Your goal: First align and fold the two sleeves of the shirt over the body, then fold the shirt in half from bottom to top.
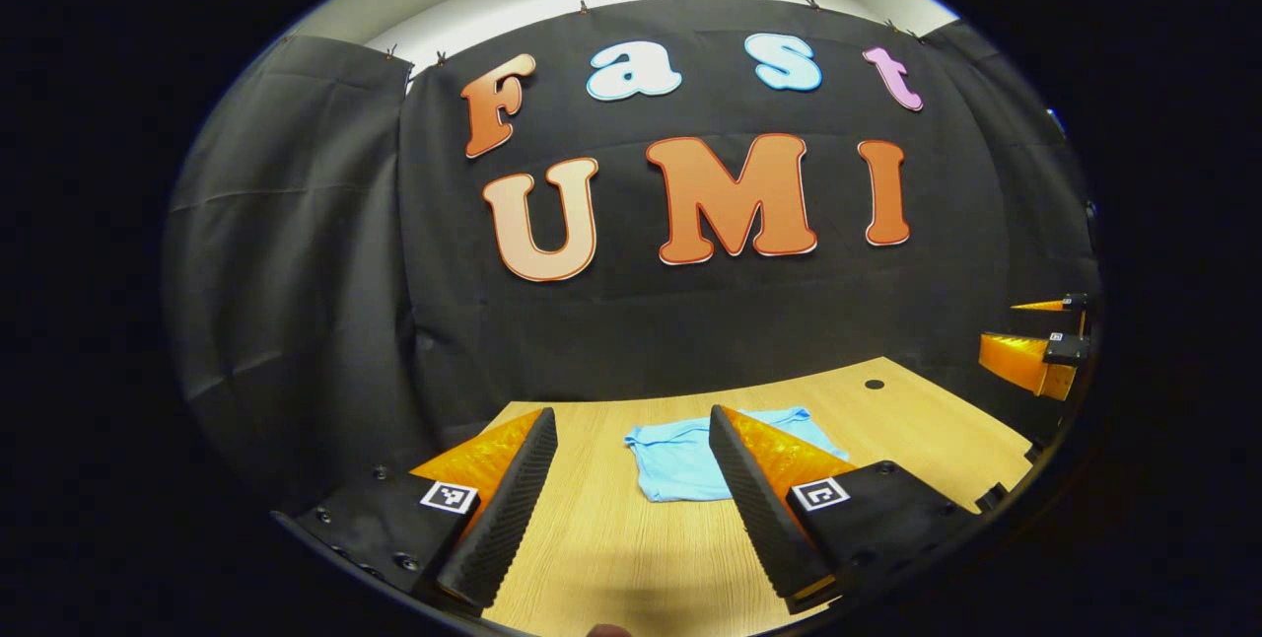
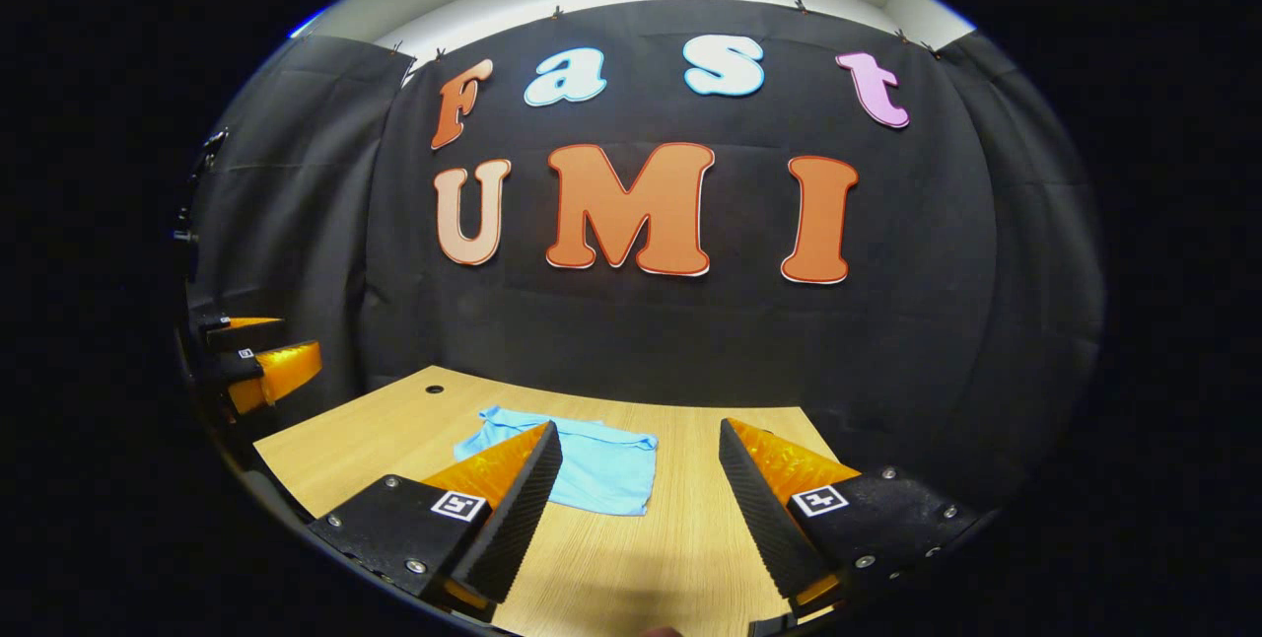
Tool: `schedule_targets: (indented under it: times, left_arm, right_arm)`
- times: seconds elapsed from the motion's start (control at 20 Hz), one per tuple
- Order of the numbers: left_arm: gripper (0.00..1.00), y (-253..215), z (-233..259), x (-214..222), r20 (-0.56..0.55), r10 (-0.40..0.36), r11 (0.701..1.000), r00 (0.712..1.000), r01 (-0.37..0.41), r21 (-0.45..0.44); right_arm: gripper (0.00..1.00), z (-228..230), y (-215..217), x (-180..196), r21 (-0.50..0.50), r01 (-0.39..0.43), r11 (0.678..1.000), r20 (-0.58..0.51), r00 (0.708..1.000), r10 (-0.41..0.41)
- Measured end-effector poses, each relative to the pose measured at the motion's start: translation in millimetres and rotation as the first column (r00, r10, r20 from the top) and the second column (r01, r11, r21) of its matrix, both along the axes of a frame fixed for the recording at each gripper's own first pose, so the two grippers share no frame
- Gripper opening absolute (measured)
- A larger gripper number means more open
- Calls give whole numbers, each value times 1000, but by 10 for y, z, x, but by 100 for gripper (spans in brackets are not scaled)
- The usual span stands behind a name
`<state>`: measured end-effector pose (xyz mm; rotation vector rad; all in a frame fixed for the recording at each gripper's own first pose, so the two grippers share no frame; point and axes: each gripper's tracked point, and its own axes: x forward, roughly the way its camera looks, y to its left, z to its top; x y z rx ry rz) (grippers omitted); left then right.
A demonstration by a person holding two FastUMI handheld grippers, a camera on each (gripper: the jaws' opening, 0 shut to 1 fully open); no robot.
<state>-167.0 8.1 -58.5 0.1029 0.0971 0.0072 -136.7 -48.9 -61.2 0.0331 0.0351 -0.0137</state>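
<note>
A light blue shirt [image 1: 680,460] lies folded into a compact rectangle on the wooden table [image 1: 611,548], toward its far side. In the left gripper view my left gripper [image 1: 631,425] hangs open above the near table, its right finger overlapping the shirt's right part in the picture. The right gripper [image 1: 1035,336] shows at the far right edge, raised and open. In the right gripper view the shirt [image 2: 601,464] lies ahead and left; my right gripper [image 2: 641,435] is open over bare wood, with nothing between its fingers. The left gripper [image 2: 251,346] shows at the left edge.
The black cloth wall [image 1: 690,321] closes off the table's far side. A small dark round hole [image 1: 875,385] sits in the tabletop near the far right corner, and the hole [image 2: 434,389] appears at the far left in the right gripper view.
</note>
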Motion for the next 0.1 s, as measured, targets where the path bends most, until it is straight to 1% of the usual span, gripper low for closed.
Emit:
schedule_targets:
  times: [0.1]
  left_arm:
    - [100, 98, -41, 7, -3, 16, 1000, 1000, -16, 16]
  right_arm:
    - [97, 0, 22, -22, -12, -3, 1000, -2, 1000, 3]
